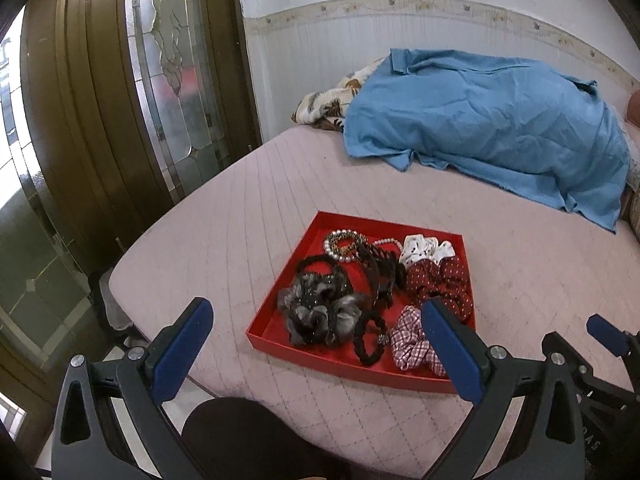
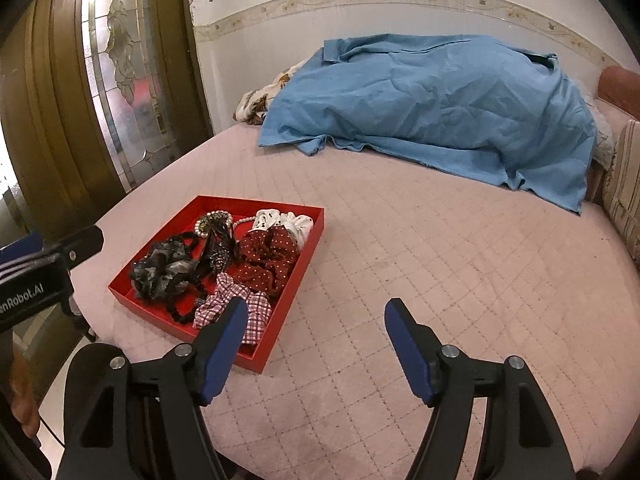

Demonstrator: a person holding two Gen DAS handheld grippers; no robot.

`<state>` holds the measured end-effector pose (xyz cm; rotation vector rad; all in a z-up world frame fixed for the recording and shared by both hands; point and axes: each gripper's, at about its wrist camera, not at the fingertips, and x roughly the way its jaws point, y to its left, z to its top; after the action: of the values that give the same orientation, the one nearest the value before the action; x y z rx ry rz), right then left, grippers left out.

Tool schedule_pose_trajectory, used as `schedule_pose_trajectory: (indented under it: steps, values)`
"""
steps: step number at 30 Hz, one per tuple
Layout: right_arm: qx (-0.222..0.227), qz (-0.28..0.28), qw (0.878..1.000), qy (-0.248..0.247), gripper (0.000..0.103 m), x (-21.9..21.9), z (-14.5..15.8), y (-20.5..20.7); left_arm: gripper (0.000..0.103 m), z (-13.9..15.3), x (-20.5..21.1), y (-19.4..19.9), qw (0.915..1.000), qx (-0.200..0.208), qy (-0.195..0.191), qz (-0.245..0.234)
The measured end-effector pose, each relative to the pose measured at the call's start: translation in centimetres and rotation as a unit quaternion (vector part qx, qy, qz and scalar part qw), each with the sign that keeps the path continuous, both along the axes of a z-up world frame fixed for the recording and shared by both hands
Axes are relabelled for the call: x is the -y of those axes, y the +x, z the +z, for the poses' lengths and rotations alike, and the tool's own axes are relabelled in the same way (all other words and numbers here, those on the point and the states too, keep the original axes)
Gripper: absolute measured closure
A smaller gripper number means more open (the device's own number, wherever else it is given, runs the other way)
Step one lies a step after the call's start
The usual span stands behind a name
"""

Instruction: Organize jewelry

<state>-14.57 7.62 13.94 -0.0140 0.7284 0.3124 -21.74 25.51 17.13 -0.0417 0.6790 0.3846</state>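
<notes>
Tray: shallow square red cardboard tray of scrunchies and pearl bracelets on pink quilted bed
Left gripper: spread, empty
Right gripper: spread, empty; above bed

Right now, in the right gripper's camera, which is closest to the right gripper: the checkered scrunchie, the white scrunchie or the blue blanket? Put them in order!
From the right gripper, open and holding nothing:
1. Checkered scrunchie, at the red tray's near corner, beside the left finger.
2. White scrunchie, at the tray's far corner.
3. Blue blanket, heaped at the back of the bed.
</notes>
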Motion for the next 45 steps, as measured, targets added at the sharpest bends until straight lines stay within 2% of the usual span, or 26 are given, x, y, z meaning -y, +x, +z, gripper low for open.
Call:
schedule_pose_trajectory:
  steps: [9,22,45]
  values:
    - [-0.005,-0.002,1.0,-0.013,0.028,-0.6,-0.4,0.1,0.0,-1.4,-0.9,0.6,0.9995,-0.021,-0.024,-0.002]
    - [-0.01,0.0,1.0,-0.029,0.028,-1.7,-1.0,0.1,0.0,-2.8,-2.0,1.0,0.9985,-0.041,-0.036,0.004]
    - [-0.018,-0.012,0.999,-0.034,0.027,-1.4,-1.8,0.7,0.0,-3.7,-1.3,1.3,0.9979,-0.052,-0.037,-0.014]
